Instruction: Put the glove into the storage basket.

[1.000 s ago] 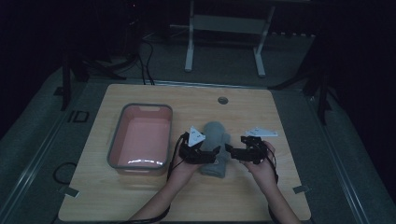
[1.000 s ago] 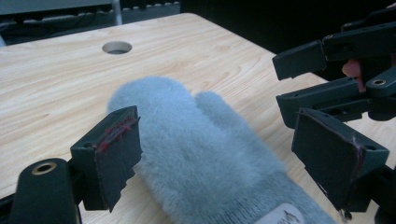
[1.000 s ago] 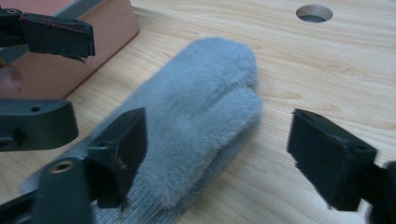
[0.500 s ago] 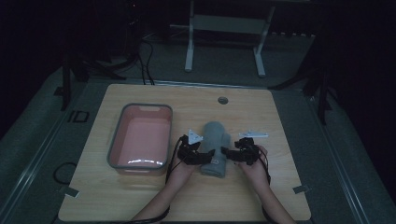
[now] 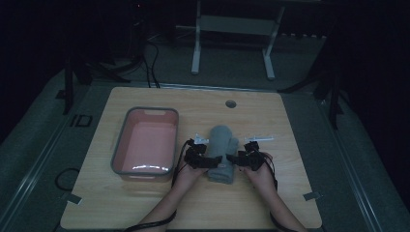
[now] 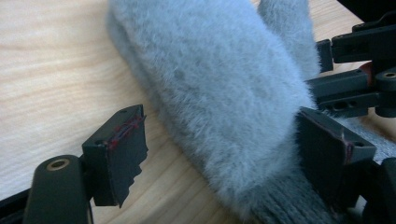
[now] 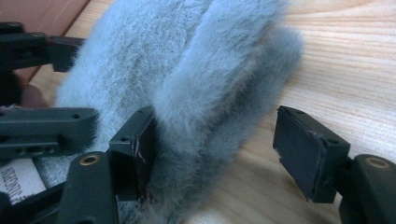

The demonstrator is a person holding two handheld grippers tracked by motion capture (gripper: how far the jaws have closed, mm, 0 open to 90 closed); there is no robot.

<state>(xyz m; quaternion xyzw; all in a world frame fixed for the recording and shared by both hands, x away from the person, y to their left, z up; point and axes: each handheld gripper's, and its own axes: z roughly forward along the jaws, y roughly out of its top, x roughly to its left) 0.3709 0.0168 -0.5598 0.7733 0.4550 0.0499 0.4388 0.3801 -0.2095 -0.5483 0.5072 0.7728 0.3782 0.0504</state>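
Mitten (image 5: 222, 152) — grey, fuzzy, with a knitted cuff — lies flat on the table (image 5: 290, 125), cuff toward the person, just right of the pink tub (image 5: 145, 145). Its thumb lobe sits on the right side, seen in the right gripper view as a separate ridge (image 7: 219, 79) beside the main body.

Left gripper (image 5: 205, 158) sits at the mitten's left edge near the cuff. In the left gripper view (image 6: 219, 154) its jaws stand apart: one jaw is clear of the fabric over bare wood, the other lies against the fur near the cuff, so the mitten is between them but not pinched.

Right gripper (image 5: 244, 159) sits at the right edge. In its own view (image 7: 215, 154) the jaws have just been closing, with the thumb lobe between them; one jaw touches the fur, the other is still apart from it over the wood, so there is no grip yet.

Compared with a second ago, both grippers have come down and drawn toward the person — from beside the mitten's middle to its cuff end. The mitten and tub lie where they did.
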